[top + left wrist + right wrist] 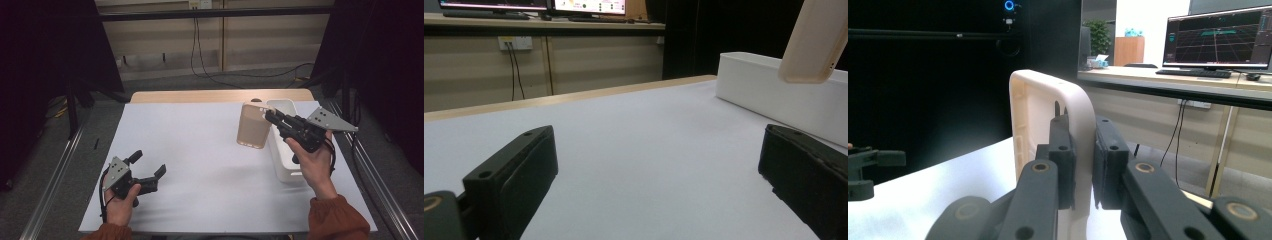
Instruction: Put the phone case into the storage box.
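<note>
nearest to us, we are resting our left gripper (147, 172) low on the white-covered counter (200, 165), its jaws standing wide apart with nothing between them. farther out, we are holding our right gripper (270, 116) above the counter, its jaws clamped on the rim wall of the beige container (252, 126), which is hanging tilted in the air just beside the white bin (285, 160). by our reckoning the pick-up is done and the placing is left, though we cannot tell whether the container is heading into the bin or away from it. the inside of the bin is hidden from us, and the container's lower end is cut off in the right gripper view.
</note>
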Tool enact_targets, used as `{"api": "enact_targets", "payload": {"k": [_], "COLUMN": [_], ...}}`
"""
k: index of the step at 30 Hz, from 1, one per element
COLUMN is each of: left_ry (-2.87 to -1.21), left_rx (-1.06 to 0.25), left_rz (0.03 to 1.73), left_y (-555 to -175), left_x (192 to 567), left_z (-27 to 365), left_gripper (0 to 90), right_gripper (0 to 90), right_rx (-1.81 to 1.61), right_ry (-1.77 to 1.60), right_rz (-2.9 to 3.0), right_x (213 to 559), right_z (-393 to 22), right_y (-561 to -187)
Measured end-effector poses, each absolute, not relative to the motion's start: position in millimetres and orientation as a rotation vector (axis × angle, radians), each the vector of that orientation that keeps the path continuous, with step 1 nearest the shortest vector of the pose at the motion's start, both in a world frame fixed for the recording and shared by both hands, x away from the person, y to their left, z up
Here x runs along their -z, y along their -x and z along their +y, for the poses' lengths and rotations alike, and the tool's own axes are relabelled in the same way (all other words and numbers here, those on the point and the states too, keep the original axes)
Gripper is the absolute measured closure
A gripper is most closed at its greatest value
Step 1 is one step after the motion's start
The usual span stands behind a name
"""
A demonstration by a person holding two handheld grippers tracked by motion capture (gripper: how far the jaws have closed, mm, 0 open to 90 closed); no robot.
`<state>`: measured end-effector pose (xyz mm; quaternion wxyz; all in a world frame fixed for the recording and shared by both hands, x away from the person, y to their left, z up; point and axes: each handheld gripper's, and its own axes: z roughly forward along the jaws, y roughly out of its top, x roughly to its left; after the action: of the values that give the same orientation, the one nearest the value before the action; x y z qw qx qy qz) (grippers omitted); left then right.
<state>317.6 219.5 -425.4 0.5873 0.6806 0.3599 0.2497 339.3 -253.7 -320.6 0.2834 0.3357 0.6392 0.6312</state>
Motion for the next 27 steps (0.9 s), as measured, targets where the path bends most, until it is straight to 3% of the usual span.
{"api": "enact_targets", "payload": {"k": [27], "left_ry": [-1.579], "left_rx": [-0.581], "left_rz": [0.846], "left_y": [-317], "left_x": [425], "left_z": [221], "left_gripper": [3.0], "right_gripper": [81.2], "right_rx": [-1.610], "right_ry": [-0.933], "right_rz": [1.637], "right_x": [287], "right_z": [-298], "right_y": [-347]}}
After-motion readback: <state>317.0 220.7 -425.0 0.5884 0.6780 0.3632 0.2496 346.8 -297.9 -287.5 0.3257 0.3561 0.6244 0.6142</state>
